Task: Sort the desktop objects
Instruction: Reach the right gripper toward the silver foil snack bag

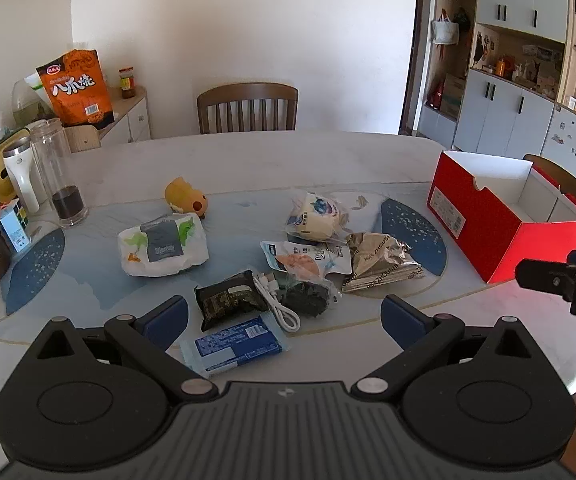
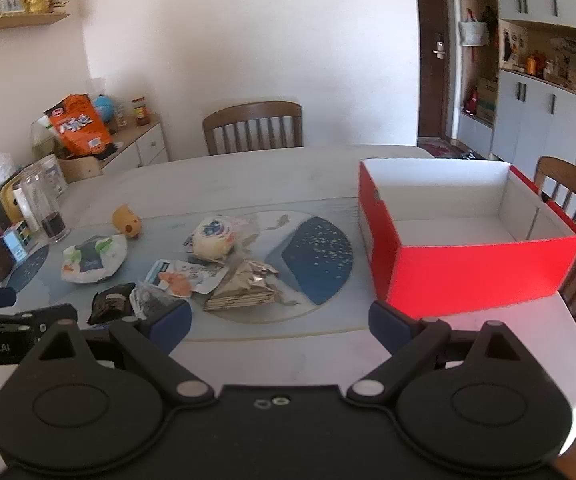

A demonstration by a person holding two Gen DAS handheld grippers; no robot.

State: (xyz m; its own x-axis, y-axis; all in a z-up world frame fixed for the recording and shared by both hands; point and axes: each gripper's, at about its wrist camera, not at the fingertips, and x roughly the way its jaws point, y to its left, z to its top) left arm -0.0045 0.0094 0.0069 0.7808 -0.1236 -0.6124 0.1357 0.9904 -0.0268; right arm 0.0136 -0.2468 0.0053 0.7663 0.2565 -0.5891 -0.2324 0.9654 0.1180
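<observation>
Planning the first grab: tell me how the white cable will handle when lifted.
The white cable lies in a loose loop across the dark packets, so it probably droops and swings. It looks thin and glossy, likely light but slippery; a pinch may snag the packets.

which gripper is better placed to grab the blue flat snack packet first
Left. The blue flat snack packet lies just ahead of the open left gripper. The right gripper faces bare table beside the red cardboard box.
</observation>
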